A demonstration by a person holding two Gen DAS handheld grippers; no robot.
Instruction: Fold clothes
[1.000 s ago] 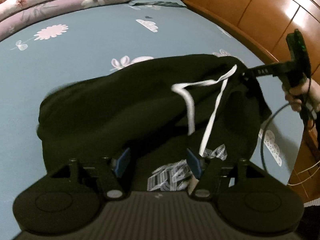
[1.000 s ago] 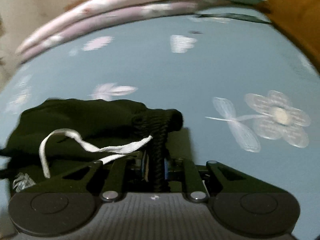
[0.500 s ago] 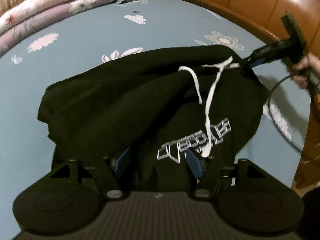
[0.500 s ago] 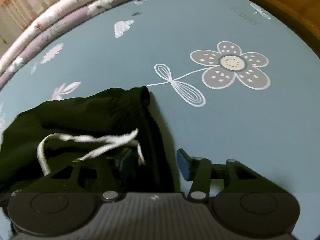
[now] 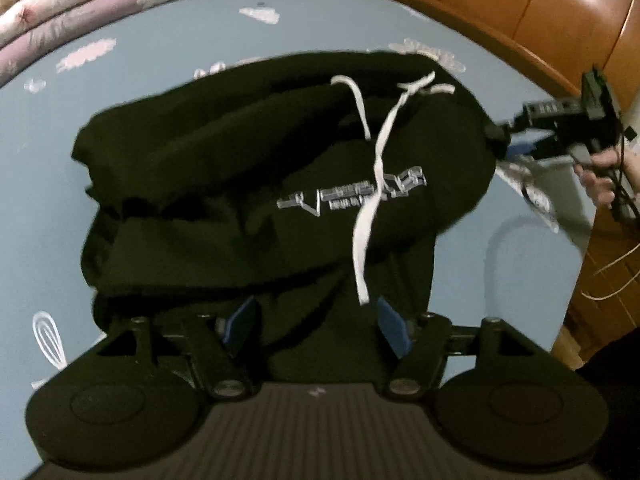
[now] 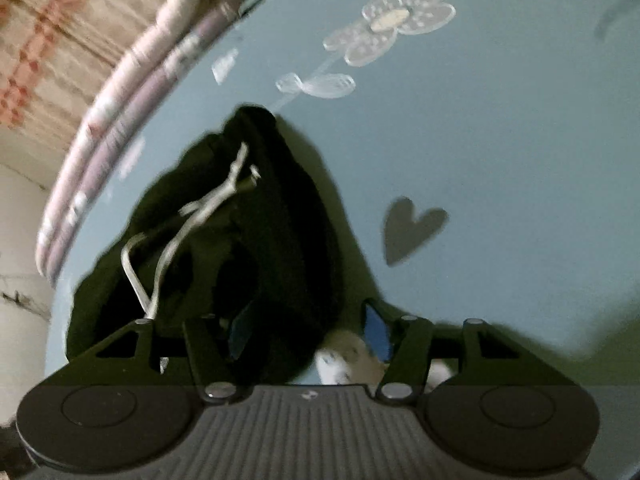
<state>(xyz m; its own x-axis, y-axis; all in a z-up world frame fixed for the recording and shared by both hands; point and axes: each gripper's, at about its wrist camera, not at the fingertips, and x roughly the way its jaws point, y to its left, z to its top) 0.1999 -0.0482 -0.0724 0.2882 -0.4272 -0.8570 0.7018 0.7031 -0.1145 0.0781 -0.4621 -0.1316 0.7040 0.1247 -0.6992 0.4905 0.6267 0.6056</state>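
A: Where are the clothes?

B: The black clothes (image 5: 256, 184) lie in a soft heap on the blue bed (image 5: 120, 92). A white string (image 5: 372, 184) trails over the top of them.

A: Is there room to move?

B: Yes. Lots of bare blue sheet shows past the heap, with a flower (image 6: 390, 24) and a grey heart (image 6: 412, 232) printed on it. A rolled pink blanket (image 5: 80, 4) runs along the far edge. A brown wooden board (image 5: 520, 12) lines the side by the right hand-held gripper.

A: Any words on the clothes?

B: There is silver writing (image 5: 352, 196), but it is too blurry to read.

A: What is the left hand-held gripper (image 5: 316, 326) doing?

B: Its blue fingers (image 5: 240, 324) are apart. Black cloth lies between them, but I cannot see the fingers pinching it.

A: And the right hand-held gripper (image 6: 308, 330)?

B: Its jaws have just been opening, and they are apart now. The edge of the black heap sits low between them, near the left finger. They are not squeezing it. From the left camera you can see it at the heap's right edge, with a hand (image 5: 604, 176) holding it.

A: Is anything in the way?

B: A black cable (image 5: 628, 196) hangs by that hand. A thin pale wire (image 5: 612, 284) loops off the bed's side.
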